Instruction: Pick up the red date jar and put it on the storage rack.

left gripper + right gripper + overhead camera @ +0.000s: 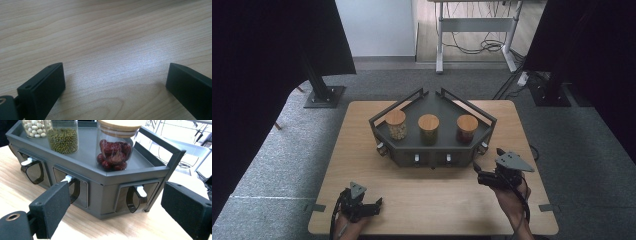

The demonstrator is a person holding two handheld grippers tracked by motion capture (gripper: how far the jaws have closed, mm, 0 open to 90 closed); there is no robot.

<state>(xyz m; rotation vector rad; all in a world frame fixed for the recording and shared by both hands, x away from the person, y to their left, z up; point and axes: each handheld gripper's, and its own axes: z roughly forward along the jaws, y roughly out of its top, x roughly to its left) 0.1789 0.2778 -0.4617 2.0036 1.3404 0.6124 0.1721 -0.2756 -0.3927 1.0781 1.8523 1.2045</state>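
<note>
A dark grey tray-topped rack [477, 131] with small drawers along its front faces is seen on a wooden table [362, 150]. The right gripper [480, 174] is held nearest it, jaws parted wide with nothing between them. Just ahead of those jaws, slightly right of centre in the right gripper view, lies the white drawer handle [141, 191] beneath the jar of red dates [115, 151]. The left gripper [378, 202] is well apart from the rack, spread open and empty over bare wood.
</note>
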